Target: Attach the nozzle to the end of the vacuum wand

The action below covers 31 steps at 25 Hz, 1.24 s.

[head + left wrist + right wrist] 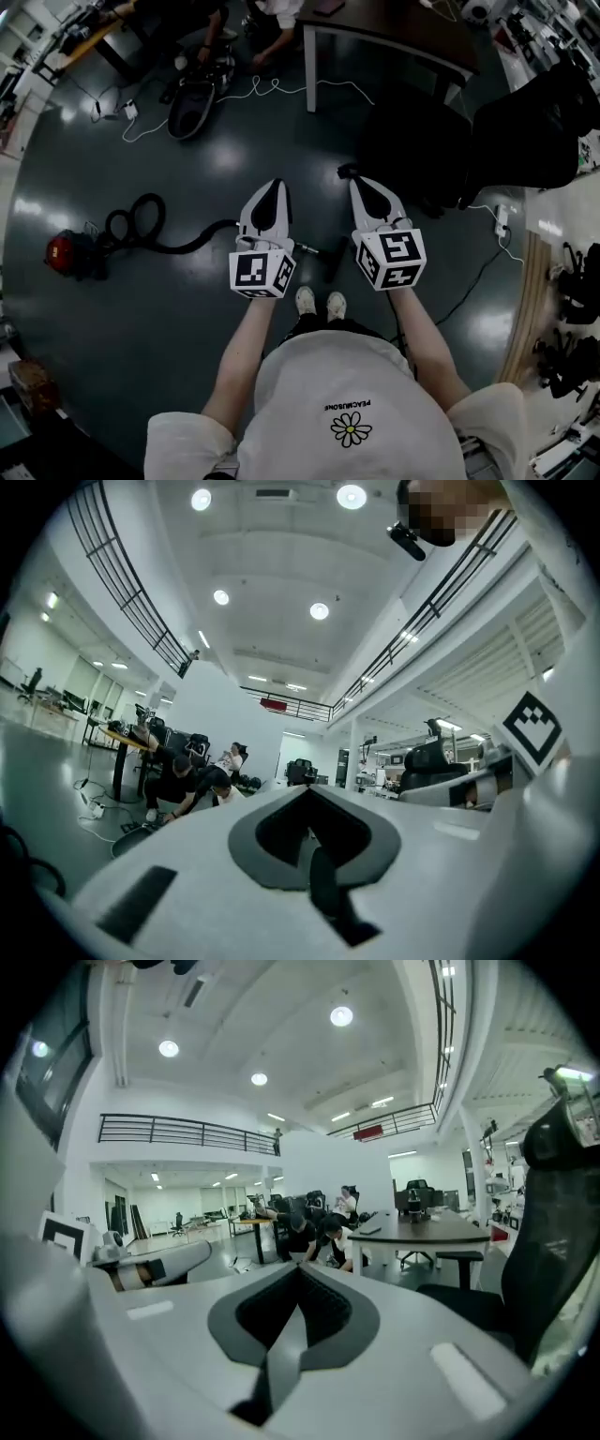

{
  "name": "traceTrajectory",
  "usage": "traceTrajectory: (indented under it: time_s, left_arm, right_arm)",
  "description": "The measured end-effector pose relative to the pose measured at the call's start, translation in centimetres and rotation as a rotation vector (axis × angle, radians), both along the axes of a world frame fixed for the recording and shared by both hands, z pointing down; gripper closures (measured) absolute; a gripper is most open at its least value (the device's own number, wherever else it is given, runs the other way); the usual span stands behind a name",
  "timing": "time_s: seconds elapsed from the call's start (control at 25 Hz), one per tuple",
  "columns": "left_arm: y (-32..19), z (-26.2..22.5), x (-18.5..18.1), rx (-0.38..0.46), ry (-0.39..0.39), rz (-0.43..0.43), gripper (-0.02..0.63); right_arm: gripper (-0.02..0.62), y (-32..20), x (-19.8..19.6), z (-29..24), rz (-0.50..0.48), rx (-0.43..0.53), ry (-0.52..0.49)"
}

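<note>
With left claw (274, 186) and right claw (362, 184) pressed together, empty, risks shoving aside the dark vacuum piece (332, 263) below between them.

Black nozzle (332, 265) lies beside wand end (307, 249) on floor (187, 323).

The floor (169, 347) is super glossy, dark and smooth, bouncing the ceiling lights. The left gripper (274, 187) and right gripper (359, 183) look like matt white plastic with dark liners. The vacuum canister (64, 255) is shiny red plastic and its hose (187, 246) is matt black. The T-shirt (319, 375) is soft white cloth.
</note>
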State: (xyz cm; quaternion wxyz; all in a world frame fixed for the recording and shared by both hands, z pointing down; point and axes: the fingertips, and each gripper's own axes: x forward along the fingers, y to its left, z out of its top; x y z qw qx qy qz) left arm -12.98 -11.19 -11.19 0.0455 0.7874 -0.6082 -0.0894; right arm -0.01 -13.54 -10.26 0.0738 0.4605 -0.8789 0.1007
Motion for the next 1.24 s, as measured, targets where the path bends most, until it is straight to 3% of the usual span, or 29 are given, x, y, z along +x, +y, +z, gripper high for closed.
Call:
traceTrajectory:
  time_s: [0.32,0.64,1.24]
  left_arm:
    - [2.9,-4.3,2.8,0.088,-0.026,0.042,0.603]
    - [4.3,-8.2,2.4,0.190,-0.075,0.041,0.603]
    - [4.6,-8.5,1.4,0.203,-0.103,0.034,0.603]
  right_arm:
    - [0.588,2.6,1.3,-4.1,0.031,0.083,-0.047]
    - [0.588,3.8,0.2,-7.0,0.012,0.155,-0.040]
    - [0.588,4.5,-2.1,-8.5,-0.039,0.200,-0.030]
